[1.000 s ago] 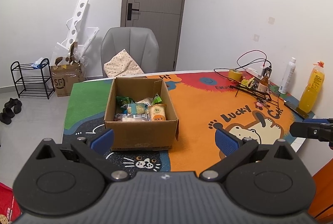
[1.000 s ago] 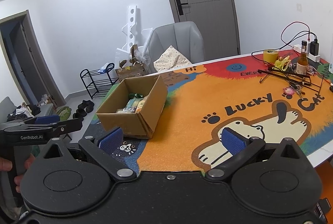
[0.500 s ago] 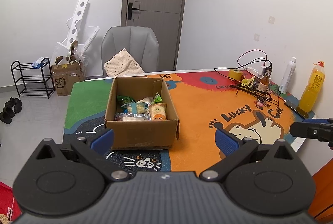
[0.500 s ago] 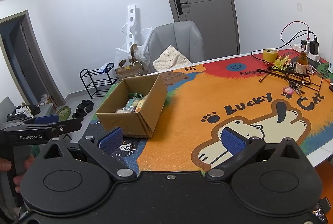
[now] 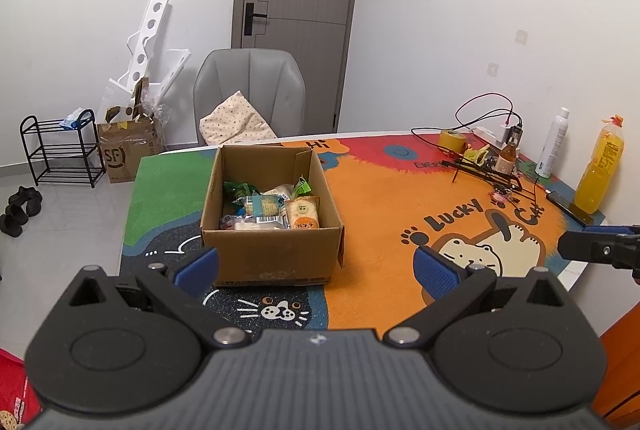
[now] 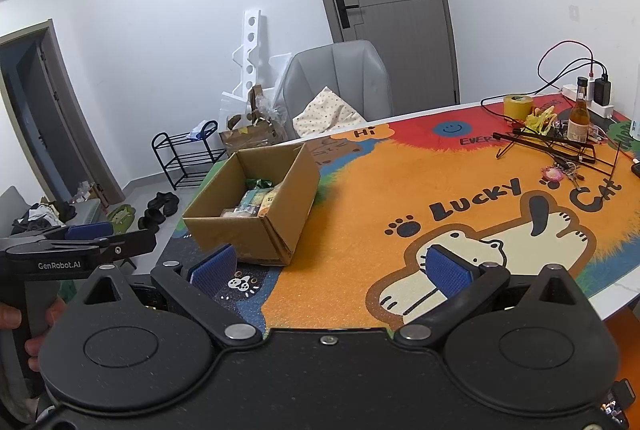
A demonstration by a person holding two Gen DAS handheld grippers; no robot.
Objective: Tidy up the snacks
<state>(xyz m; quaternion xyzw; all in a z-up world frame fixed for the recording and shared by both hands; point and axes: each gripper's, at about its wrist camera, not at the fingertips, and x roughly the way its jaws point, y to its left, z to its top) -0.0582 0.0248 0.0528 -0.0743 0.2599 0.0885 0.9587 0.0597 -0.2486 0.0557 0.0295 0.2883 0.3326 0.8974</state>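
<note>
On the table mat (image 5: 400, 206), largest first, as I hold both claws short of the near edge:

1. Mat: cartoon cat print, orange middle, green far-left corner. No snack lies on its bare part in either view.
2. Cardboard box (image 5: 272, 254): open-topped, on the left part of the mat, flaps up. Over the last second it sits where it sat; only my left view has crept a shade closer.
3. Snacks (image 5: 268, 208): a heap of wrapped packets inside the box, a round-printed biscuit pack at the right, green wrappers behind. None has shifted. For the task this reads two ways: the heap gathered in the box, or a heap waiting to be sorted out of it; I cannot tell which.
4. My left claw (image 5: 316, 268): jaws spread wide, nothing between the blue pads, aimed at the box front.
5. My right claw (image 6: 332, 268): jaws equally wide, empty, off to the right of the box.

Views compared: the left one looks straight down into the box and shows the packets plainly, plus a yellow juice bottle (image 5: 602, 172) and a white spray can (image 5: 554, 142) at the far right. The right one sees the box cornerwise, its contents half hidden, but shows my hand (image 6: 24, 330) gripping the left claw's handle, and an open doorway (image 6: 44, 118) behind it
</note>
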